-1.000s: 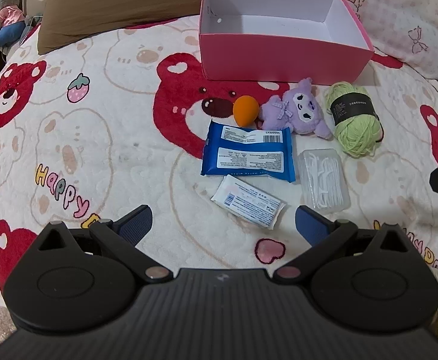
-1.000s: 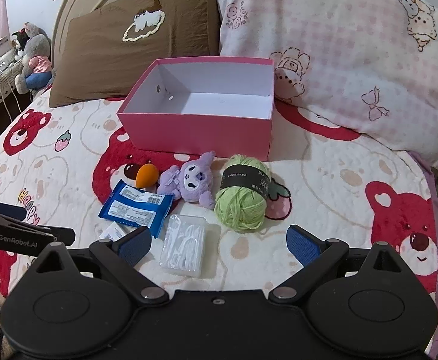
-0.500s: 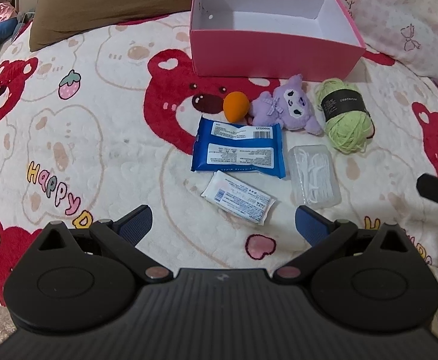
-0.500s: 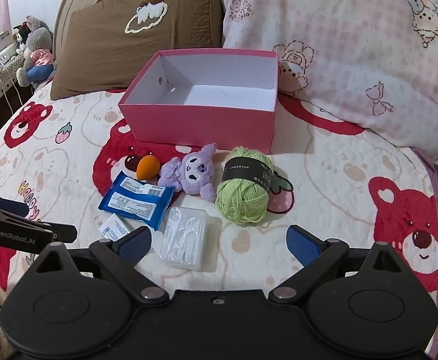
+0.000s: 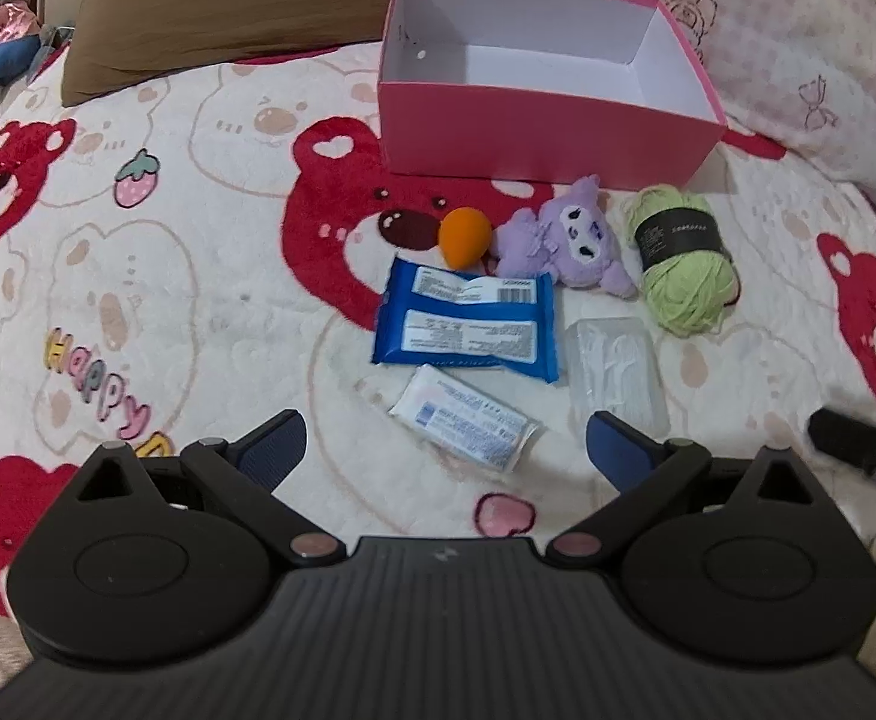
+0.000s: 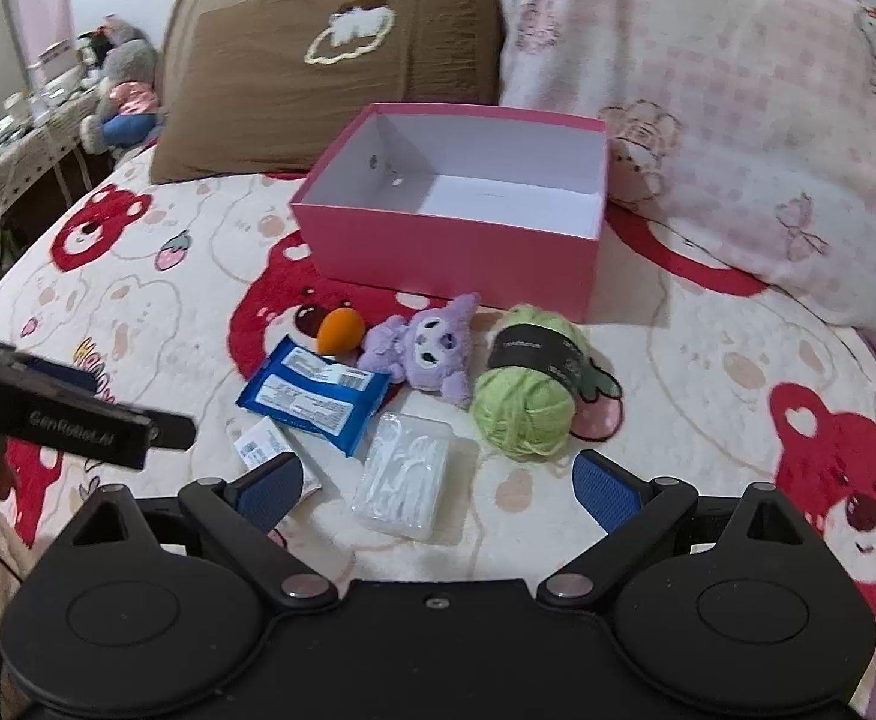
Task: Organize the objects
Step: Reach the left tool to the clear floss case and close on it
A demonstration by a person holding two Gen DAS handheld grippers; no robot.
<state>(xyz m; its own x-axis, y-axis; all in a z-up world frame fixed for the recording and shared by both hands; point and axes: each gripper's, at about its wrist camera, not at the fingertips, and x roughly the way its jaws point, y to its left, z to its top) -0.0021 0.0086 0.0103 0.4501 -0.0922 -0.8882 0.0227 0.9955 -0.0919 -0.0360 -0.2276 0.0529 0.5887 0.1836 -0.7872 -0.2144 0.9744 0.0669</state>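
Observation:
An empty pink box [image 5: 534, 138] [image 6: 456, 252] stands at the back of the bed. In front of it lie an orange sponge [image 5: 465, 235] [image 6: 339, 330], a purple plush toy [image 5: 564, 240] [image 6: 423, 354], a green yarn ball [image 5: 681, 264] [image 6: 528, 402], a blue wipes pack [image 5: 468, 324] [image 6: 315, 396], a small white packet [image 5: 468, 420] [image 6: 258, 444] and a clear floss-pick box [image 5: 615, 369] [image 6: 408, 486]. My left gripper [image 5: 447, 447] hovers open just short of the white packet. My right gripper [image 6: 438, 483] is open, with the floss-pick box between its fingertips' line of view.
The bedspread [image 5: 168, 270] has red bears on cream. A brown pillow [image 6: 324, 60] and a pink checked pillow [image 6: 708, 90] lean behind the box. Stuffed toys [image 6: 120, 96] sit at the far left beside a cluttered side table [image 6: 18, 138]. The left gripper's body [image 6: 66, 414] shows in the right view.
Both grippers have drifted closer to the row of objects, which now look larger and lower in view. Nothing has been grasped or moved.

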